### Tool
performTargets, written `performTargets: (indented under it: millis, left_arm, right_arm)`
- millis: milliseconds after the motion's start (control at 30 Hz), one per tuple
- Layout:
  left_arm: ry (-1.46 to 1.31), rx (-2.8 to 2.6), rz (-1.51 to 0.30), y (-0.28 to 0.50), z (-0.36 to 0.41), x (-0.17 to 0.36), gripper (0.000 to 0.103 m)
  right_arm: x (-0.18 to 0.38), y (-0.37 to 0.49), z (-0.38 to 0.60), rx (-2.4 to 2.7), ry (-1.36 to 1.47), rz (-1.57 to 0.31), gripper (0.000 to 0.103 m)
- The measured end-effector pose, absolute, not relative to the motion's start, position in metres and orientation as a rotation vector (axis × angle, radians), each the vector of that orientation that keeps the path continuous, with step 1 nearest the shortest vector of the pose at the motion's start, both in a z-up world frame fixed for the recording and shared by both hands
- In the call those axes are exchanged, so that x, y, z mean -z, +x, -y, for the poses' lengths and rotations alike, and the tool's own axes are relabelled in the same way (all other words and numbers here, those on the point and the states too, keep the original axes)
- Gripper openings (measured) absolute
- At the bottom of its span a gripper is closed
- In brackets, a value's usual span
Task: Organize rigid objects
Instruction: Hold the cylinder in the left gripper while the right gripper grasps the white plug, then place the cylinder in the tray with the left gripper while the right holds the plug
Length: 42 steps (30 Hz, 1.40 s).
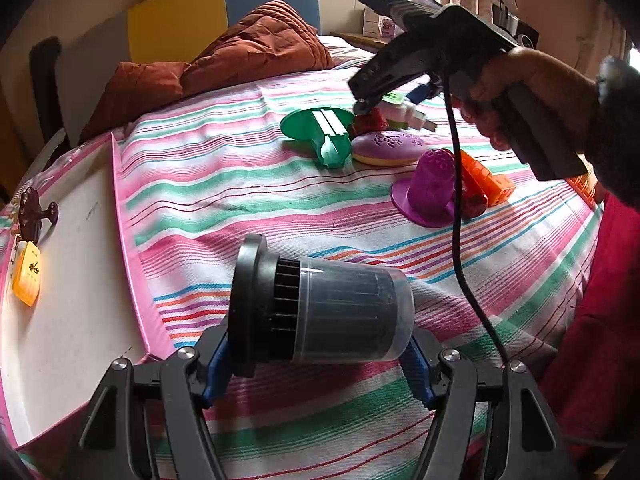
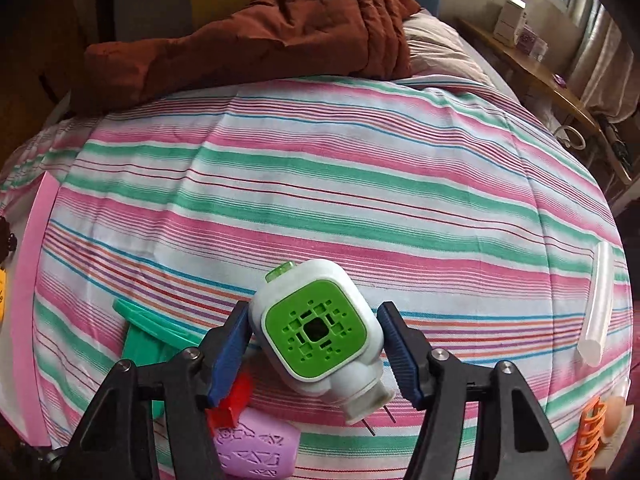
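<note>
My left gripper (image 1: 316, 364) is shut on a black-and-clear cylinder (image 1: 328, 304) with a black lid, held sideways just above the striped bedsheet (image 1: 240, 200). In the right wrist view a white device with a green perforated face (image 2: 316, 332) lies between the fingers of my right gripper (image 2: 316, 356). The left pad sits against its side and a narrow gap shows at the right pad. The left wrist view shows a hand (image 1: 520, 92) pointing the right gripper (image 1: 360, 106) down into a pile of toys.
A pink-rimmed white tray (image 1: 80, 300) at the left holds a yellow tag (image 1: 26, 276) and a brown hook (image 1: 34, 212). The pile includes a green funnel (image 1: 316, 128), purple oval (image 1: 386, 146), purple hat shape (image 1: 430, 188), and orange pieces (image 1: 480, 178). A brown quilt (image 2: 260, 40) lies behind.
</note>
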<state>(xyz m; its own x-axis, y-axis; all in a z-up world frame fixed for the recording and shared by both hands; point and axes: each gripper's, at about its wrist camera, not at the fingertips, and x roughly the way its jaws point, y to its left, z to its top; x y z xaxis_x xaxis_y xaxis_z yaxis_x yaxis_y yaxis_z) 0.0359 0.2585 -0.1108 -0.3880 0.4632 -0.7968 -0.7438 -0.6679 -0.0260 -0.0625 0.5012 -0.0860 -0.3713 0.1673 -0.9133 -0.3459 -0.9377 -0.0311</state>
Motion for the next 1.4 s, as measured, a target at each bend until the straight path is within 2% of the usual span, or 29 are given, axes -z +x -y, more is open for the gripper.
performTargets:
  millis: [100,133,167,233,300,400,567,800,1067,1167,1400]
  left_arm:
    - [-1.052,-2.094,-0.441,0.036,-0.259,0.111,0.07]
    - [-1.052,-2.095,-0.444,0.036,-0.259,0.111,0.07]
    - [-1.053,-2.096,-0.446,0.036,-0.26,0.111,0.07]
    - [-1.063,-2.097,-0.438,0.037,-0.26,0.109,0.07]
    - [-1.066,-2.099,-0.444,0.036,-0.261,0.109,0.07]
    - [-1.076,-2.1,-0.45,0.034,-0.262,0.107,0.069]
    - [-1.101,-2.098,-0.437,0.039,-0.261,0.101,0.069]
    - [-1.063,-2.108,-0.414,0.049,-0.256,0.077,0.069]
    - [-1.037,-2.142,-0.386,0.051,-0.244,0.053,0.069]
    - [-1.044,-2.153,-0.358,0.05,-0.235,0.047,0.069]
    - [-1.061,-2.199,-0.277,0.04,-0.204,0.032,0.069]
  right_arm:
    - [0.088,-0.04,-0.512,-2.279,-1.49,-0.246,0.064]
    - [0.089,-0.031,-0.516,-2.273,-1.48,-0.279,0.062]
    - [0.095,-0.025,-0.521,-2.238,-1.502,-0.314,0.053]
    - [0.099,-0.012,-0.53,-2.252,-1.47,-0.402,0.052]
    - [0.097,-0.011,-0.533,-2.241,-1.463,-0.426,0.052]
    - [0.098,-0.012,-0.53,-2.252,-1.445,-0.365,0.052]
    - [0.099,-0.011,-0.535,-2.272,-1.423,-0.407,0.052]
    - [0.098,-0.014,-0.532,-2.279,-1.416,-0.416,0.059]
    - [0.099,-0.02,-0.533,-2.28,-1.411,-0.371,0.059]
    - [0.098,-0.022,-0.531,-2.283,-1.394,-0.349,0.052]
    - [0.1,-0.022,-0.53,-2.283,-1.396,-0.331,0.052]
